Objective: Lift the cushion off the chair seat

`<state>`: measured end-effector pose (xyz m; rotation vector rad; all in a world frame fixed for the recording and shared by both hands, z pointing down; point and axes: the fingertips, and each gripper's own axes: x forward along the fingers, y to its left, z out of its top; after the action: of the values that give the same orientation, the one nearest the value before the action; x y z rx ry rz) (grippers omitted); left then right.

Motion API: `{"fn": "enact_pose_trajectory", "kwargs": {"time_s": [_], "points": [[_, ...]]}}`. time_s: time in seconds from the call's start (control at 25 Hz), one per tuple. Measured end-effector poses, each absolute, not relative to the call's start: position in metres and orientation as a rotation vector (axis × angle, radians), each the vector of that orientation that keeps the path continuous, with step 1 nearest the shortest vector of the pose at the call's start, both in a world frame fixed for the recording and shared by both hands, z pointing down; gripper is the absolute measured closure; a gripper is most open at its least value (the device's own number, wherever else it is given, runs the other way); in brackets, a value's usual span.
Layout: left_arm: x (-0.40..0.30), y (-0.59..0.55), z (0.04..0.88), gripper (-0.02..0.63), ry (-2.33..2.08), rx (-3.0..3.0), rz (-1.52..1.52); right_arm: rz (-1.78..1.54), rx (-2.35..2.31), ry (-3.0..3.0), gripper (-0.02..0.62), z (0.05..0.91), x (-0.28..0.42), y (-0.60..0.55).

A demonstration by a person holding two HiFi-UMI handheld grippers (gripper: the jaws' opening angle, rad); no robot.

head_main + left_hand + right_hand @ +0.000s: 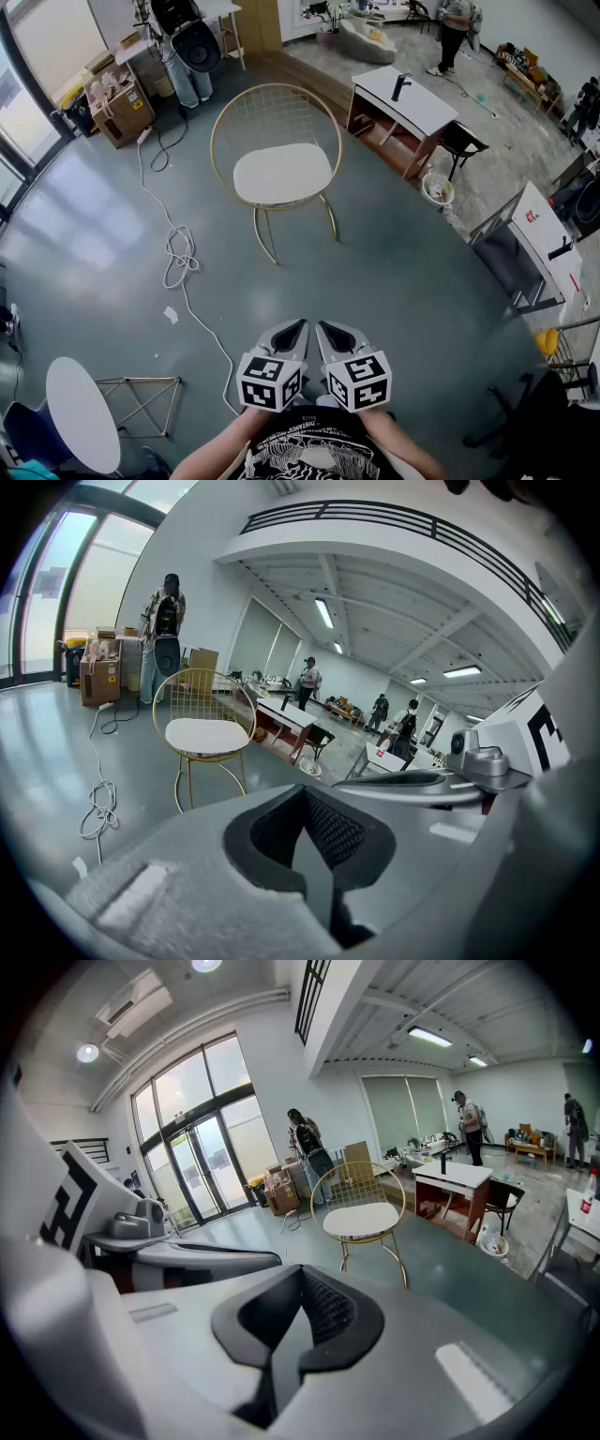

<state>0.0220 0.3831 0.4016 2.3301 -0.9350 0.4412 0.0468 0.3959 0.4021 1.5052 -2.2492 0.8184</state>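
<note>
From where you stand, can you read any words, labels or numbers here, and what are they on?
No text is readable here.
Cardboard box: yellow sticker, too small to read.
White table: red label, too small to read.
Shirt: white print, too blurred to read.
Cubes: black-and-white square patterns, no letters.
</note>
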Motion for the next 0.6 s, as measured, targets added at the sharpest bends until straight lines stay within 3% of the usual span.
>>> {"fn": "enact_pose_trajectory", "kwargs": {"time_s": [0.6], "points": [[0.005,0.356,0.394,0.615,-0.864,2.356,0.385,0.791,1.610,-2.190,0.597,0.391,0.033,0.375]]}}
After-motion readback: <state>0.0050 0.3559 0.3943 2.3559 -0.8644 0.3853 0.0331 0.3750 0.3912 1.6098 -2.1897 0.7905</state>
